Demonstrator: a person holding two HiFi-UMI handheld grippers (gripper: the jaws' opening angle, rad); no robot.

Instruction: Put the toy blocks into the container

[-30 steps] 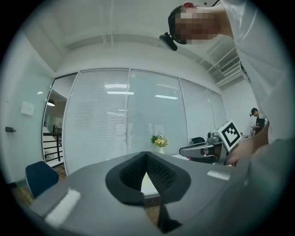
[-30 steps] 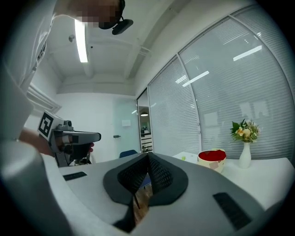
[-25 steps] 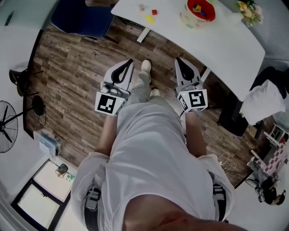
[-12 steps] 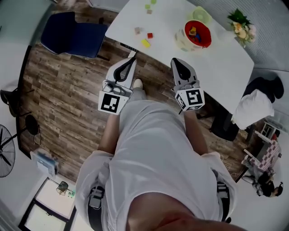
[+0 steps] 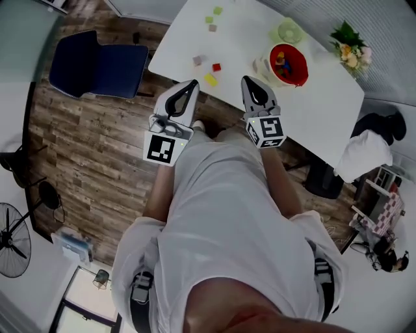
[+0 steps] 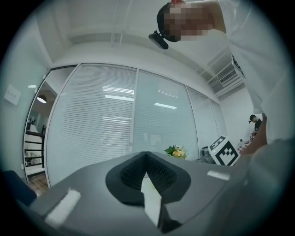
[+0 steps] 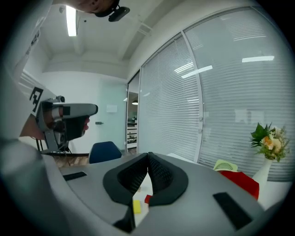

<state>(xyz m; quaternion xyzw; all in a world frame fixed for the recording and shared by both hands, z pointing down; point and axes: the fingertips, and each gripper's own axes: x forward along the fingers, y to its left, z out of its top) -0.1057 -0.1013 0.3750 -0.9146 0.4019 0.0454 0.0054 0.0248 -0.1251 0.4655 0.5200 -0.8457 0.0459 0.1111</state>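
Observation:
Several toy blocks lie on the white table (image 5: 325, 97): a yellow block (image 5: 210, 79), a red block (image 5: 216, 67), a pale block (image 5: 197, 60) and two green blocks (image 5: 218, 10) farther off. The red bowl (image 5: 288, 64) stands to their right with blocks inside. My left gripper (image 5: 193, 83) and right gripper (image 5: 246, 79) hover side by side at the table's near edge, both shut and empty. In the right gripper view the shut right gripper (image 7: 148, 154) points at the yellow block (image 7: 136, 206) and red block (image 7: 147, 199), with the red bowl (image 7: 239, 182) at the right. The left gripper (image 6: 146, 154) is shut too.
A blue chair (image 5: 97, 65) stands left of the table on the wooden floor. A green round thing (image 5: 289, 30) and a vase of flowers (image 5: 348, 49) sit behind the bowl. A person's legs and white shirt fill the lower head view.
The person has stepped toward the table. Both grippers, still shut, have gone from over the floor to the table's near edge.

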